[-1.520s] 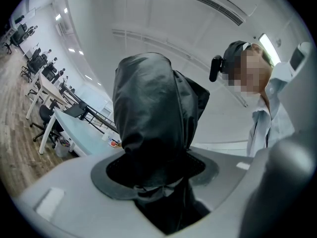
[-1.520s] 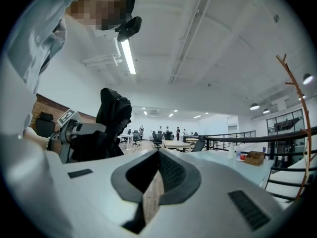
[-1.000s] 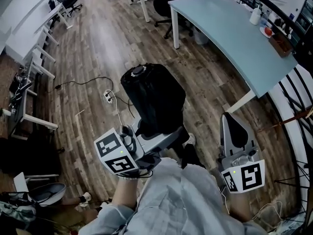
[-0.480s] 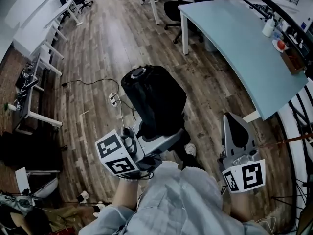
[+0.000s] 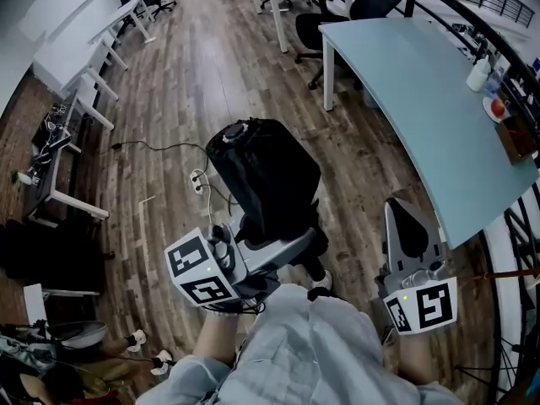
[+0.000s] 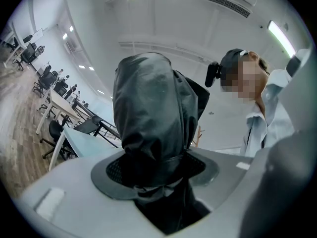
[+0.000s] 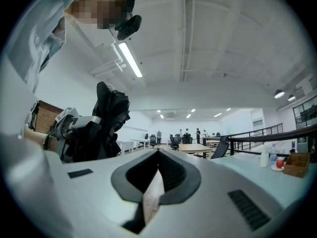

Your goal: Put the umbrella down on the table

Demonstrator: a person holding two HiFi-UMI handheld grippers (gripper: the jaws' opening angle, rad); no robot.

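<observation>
A folded black umbrella (image 5: 266,180) stands upright in my left gripper (image 5: 272,236), whose jaws are shut on its lower part. In the left gripper view the umbrella's bundled fabric (image 6: 153,113) fills the middle, pinched between the grey jaws of that left gripper (image 6: 153,168). My right gripper (image 5: 409,230) hangs lower right, shut and holding nothing; its pads meet in the right gripper view (image 7: 157,155), where the umbrella (image 7: 108,115) shows at the left. The pale blue-green table (image 5: 422,116) stretches ahead on the right, apart from both grippers.
On the table's far right edge stand a white bottle (image 5: 479,74) and a brown box (image 5: 519,137). Black office chairs (image 5: 316,28) stand at its far end. A power strip with cable (image 5: 199,180) lies on the wood floor. White desks (image 5: 76,40) line the left. A black railing (image 5: 472,11) runs behind the table.
The floor and table have slid down and to the right in the head view as both grippers travel forward. The left grip on the umbrella is unchanged; the right stays shut.
</observation>
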